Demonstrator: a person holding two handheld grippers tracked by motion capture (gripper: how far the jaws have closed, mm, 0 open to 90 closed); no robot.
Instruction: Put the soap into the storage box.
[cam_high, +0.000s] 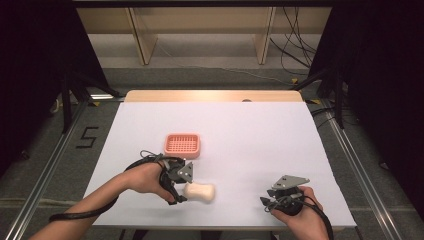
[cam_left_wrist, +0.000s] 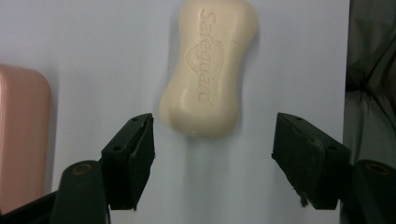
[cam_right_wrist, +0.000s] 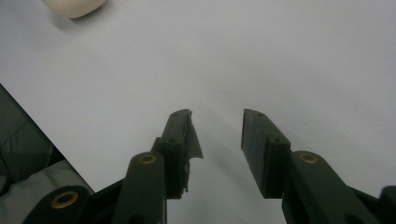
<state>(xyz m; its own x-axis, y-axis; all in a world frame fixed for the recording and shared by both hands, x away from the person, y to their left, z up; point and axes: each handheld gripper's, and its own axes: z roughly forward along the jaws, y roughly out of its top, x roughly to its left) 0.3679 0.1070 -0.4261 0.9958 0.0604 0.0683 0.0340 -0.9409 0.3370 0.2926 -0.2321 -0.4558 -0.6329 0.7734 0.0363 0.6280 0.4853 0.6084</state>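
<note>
Left gripper (cam_left_wrist: 212, 158), jaws spread wide, lines up just short of the cream, waisted bar of soap (cam_left_wrist: 210, 70) lying flat on the white counter (cam_high: 260, 135), apparently to straddle it. Right gripper (cam_right_wrist: 217, 140) waits aside, jaws partly apart, empty.

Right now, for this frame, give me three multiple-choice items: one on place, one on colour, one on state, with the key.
1. Where does the soap bar lie relative to the left gripper?
A. clamped between its jaws
B. on the table just ahead of its open jaws
C. inside the soap dish

2. What colour is the soap dish?
A. pink
B. blue
C. black

3. How do the right gripper's jaws stand?
A. shut on the soap
B. apart and holding nothing
C. shut on the dish

Key: 1 B, the left gripper view shows the bar beyond the jaw tips, untouched. 2 A, the high view shows a pink slotted tray. 3 B, white table shows through the gap.
</note>
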